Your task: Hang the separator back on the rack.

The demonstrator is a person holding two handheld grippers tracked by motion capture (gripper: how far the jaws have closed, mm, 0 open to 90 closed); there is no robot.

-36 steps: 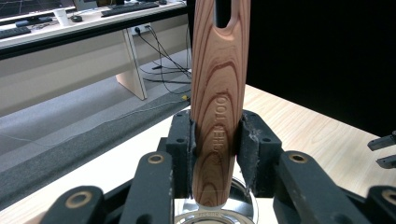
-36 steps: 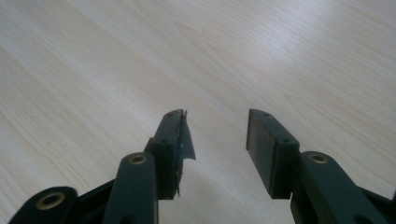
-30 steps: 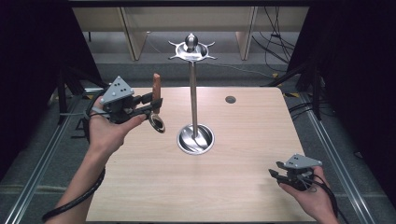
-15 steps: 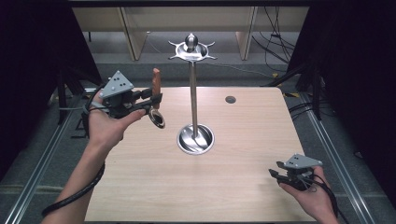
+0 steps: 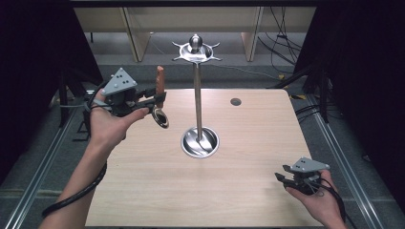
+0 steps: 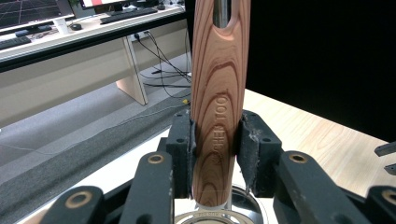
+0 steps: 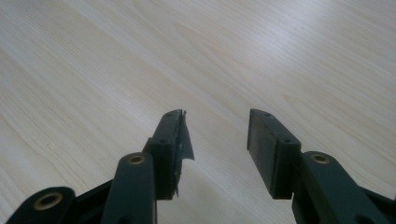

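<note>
Left gripper (image 5: pixel 154 101) clamps the upright wooden-handled metal utensil (image 6: pixel 218 112), raised left of the tall steel hanging stand (image 5: pixel 197 95). Judging by its handle hole, align that with 1 top hook. Right gripper (image 7: pixel 215 140) rests wide, empty.

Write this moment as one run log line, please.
left gripper: shut on wooden-handled utensil, raised | right gripper: open, empty, above table | stand: untouched

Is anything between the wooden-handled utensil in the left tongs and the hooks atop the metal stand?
Nothing visible: the wooden-handled metal utensil in the left tongs sits left of the tall metal stand, open air between it and the hook ring.
</note>
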